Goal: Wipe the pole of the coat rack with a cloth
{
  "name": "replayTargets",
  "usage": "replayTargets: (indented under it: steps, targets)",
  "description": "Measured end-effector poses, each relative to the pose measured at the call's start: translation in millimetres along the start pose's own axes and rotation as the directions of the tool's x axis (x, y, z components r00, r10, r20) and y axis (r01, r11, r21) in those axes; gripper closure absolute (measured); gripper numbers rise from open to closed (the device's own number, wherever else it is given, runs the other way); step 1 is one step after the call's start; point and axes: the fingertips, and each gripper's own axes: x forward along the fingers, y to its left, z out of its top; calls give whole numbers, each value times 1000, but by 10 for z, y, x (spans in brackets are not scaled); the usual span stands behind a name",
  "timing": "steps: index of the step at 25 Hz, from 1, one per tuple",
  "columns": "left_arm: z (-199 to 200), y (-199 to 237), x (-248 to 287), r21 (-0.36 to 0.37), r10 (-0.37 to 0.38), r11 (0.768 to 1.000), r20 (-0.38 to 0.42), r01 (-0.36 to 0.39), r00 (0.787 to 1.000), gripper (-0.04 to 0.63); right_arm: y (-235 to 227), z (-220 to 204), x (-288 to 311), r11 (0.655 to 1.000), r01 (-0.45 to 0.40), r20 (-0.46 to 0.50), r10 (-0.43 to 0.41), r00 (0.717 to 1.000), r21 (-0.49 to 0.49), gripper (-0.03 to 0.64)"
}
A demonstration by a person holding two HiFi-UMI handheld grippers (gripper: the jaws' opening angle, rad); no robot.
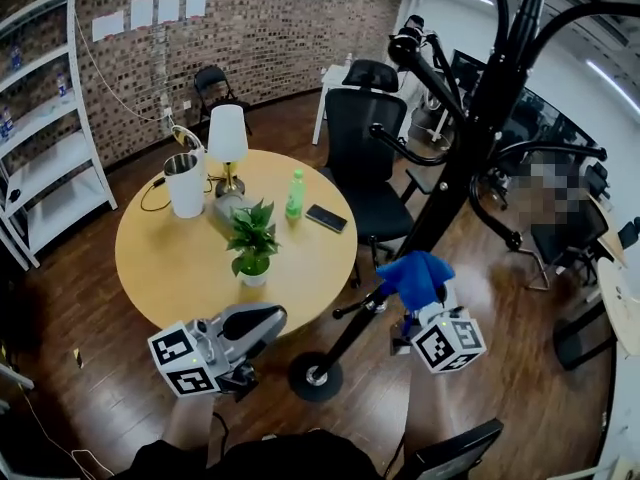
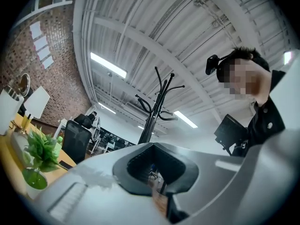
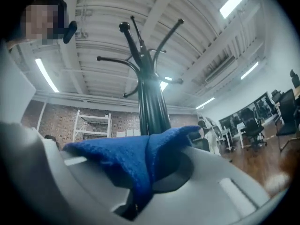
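"Tongs first: what are the two of them doing?"

"Right tongs point(image 3: 139, 191) are pressed together on a blue cloth point(image 3: 133, 161), which is pinched by a fold and drapes over both jaws. Left tongs point(image 2: 159, 193) are pressed together too, with nothing between them. They hang low beside the round table point(image 1: 170, 268), well apart from the work."

"And the cloth, is it on the pole?"

"It is right at the pole point(image 1: 452, 180) of the coat rack point(image 1: 500, 58), on the lower stretch, some way above the round base point(image 1: 315, 376). From the head view the cloth laps across the black pole. From the right gripper view the pole rises straight up just behind it. Whether the fabric truly presses on the metal, I cannot tell."

"So how much is done?"

"My reading is that the cloth is gripped and brought to the pole, so the fetching part is over. The pole itself shows no wet streak or dust line, so nothing tells which lengths have been rubbed. Judging by where the cloth sits, the long run up to the hooks point(image 1: 405, 48) and the short run down to the base both remain to be covered, and the far side of the pole as well."

"Does the left one have a job?"

"It could steady the rack, but that is only a guess."
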Motion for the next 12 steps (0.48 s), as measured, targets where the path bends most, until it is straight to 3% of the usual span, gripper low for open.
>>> replayTargets:
  steps: [7, 12]
  targets:
    - [111, 9, 203, 47, 3, 999, 32, -5, 999, 594, 248, 1180, 262, 994, -83, 202, 95, 975, -70, 589]
    - [215, 33, 483, 77, 16, 997, 32, -19, 999, 594, 295, 1425, 260, 985, -142, 270, 165, 949, -100, 589]
